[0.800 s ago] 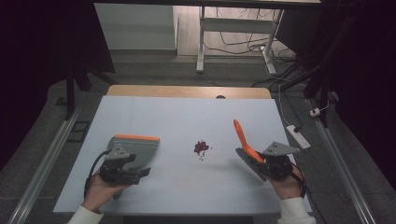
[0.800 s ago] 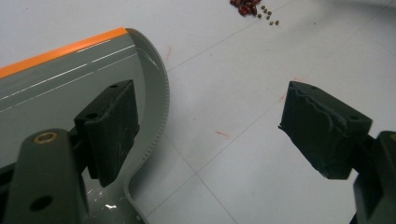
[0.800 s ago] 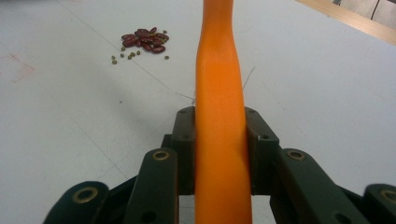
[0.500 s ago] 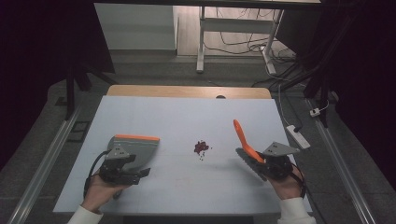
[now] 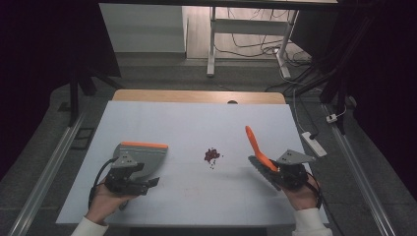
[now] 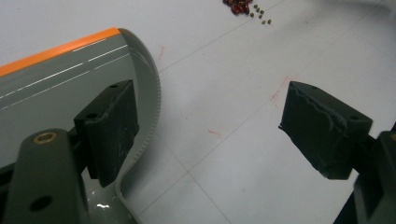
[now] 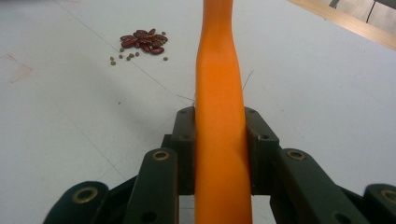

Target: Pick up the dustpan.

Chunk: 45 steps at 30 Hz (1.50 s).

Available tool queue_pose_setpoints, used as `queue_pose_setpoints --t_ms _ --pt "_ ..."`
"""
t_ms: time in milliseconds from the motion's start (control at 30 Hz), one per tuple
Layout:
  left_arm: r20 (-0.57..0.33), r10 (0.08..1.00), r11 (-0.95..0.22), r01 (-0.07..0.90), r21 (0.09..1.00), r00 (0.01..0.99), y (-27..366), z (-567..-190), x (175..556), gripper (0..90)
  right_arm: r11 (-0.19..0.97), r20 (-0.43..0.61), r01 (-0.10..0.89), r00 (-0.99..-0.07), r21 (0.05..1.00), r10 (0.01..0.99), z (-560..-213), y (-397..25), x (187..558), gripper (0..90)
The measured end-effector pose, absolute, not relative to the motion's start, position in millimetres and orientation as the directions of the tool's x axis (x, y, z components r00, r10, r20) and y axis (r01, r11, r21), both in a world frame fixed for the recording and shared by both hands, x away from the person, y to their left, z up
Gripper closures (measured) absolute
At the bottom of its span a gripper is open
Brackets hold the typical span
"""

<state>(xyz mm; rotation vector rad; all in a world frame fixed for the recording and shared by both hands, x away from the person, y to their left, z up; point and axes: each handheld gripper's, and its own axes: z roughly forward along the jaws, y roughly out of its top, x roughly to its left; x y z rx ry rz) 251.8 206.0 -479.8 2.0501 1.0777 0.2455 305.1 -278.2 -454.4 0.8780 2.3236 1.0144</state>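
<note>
High view: white worktop [image 5: 196, 123] with a small heap of dark red beans [image 5: 212, 155] near its middle, a few tiny greenish grains scattered just beside the heap on the near side. To the left of the beans, well apart, a grey dustpan [image 5: 140, 156] with an orange front edge, lying flat, the edge on its far side. Just behind the dustpan, the left gripper [image 5: 142, 181], held in a hand [image 5: 105, 202] entering from the bottom. To the right of the beans, the right gripper [image 5: 275, 172] clamped on an orange-handled brush [image 5: 255, 146]; handle slanting up and away toward the far left, dark bristle head low over the worktop toward the beans. About equally distant from the heap on either side, nothing lying between.

Left gripper view: jaws spread wide and holding nothing. One jaw over the dustpan's curved grey rim [image 6: 152, 88], the other over bare worktop. Beans at the top edge, ahead and to the right, with open surface in between.

Right gripper view: jaws closed tight on the orange handle [image 7: 219, 84], its long axis running straight ahead. Beans [image 7: 144, 41] ahead and to the left of the handle, path clear; judged next, a sweep leftward toward the dustpan
</note>
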Motion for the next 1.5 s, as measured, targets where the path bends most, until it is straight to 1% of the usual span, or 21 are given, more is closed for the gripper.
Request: queue_pose_setpoints --t_ms 233,333,533,633,700,833,967,1133,1500 --pt "-0.175 0.775 -0.324 0.620 0.714 0.607 203.8 -476.5 250.8 19.6 0.526 -0.153 0.369 -0.690 0.766 0.707 -453.9 -279.2 304.1 69.8" --pt "-0.157 0.786 -0.333 0.624 0.707 0.598 203.0 -473.0 250.4 19.6 0.512 -0.148 0.370 -0.682 0.775 0.716 -451.5 -282.0 303.8 69.8" --pt "-0.160 0.810 -0.322 0.656 0.683 0.564 194.0 -465.1 258.1 19.8 0.500 -0.141 0.364 -0.682 0.786 0.718 -448.8 -281.4 301.5 69.8" --pt "-0.155 0.830 -0.305 0.668 0.679 0.536 188.8 -460.3 260.4 19.9 0.502 -0.143 0.362 -0.683 0.785 0.717 -448.5 -279.3 301.2 69.8" --pt "-0.159 0.830 -0.299 0.666 0.683 0.535 188.2 -458.7 259.9 19.9 0.503 -0.146 0.360 -0.683 0.786 0.716 -448.3 -279.2 300.8 69.8" --pt "-0.154 0.840 -0.303 0.685 0.663 0.521 193.5 -462.6 257.9 19.5 0.492 -0.145 0.358 -0.675 0.794 0.723 -446.3 -279.4 299.8 69.8" --pt "-0.185 0.871 -0.238 0.720 0.652 0.455 205.3 -462.5 257.4 19.7 0.498 -0.145 0.363 -0.676 0.788 0.722 -447.6 -277.8 300.1 69.8" --pt "-0.208 0.885 -0.197 0.740 0.643 0.416 211.5 -461.2 255.3 19.5 0.501 -0.144 0.364 -0.680 0.785 0.719 -448.5 -276.1 300.1 69.8" --pt "-0.216 0.906 -0.181 0.794 0.581 0.364 218.7 -469.1 256.0 18.0 0.507 -0.144 0.368 -0.683 0.779 0.716 -450.7 -274.6 300.9 69.8"
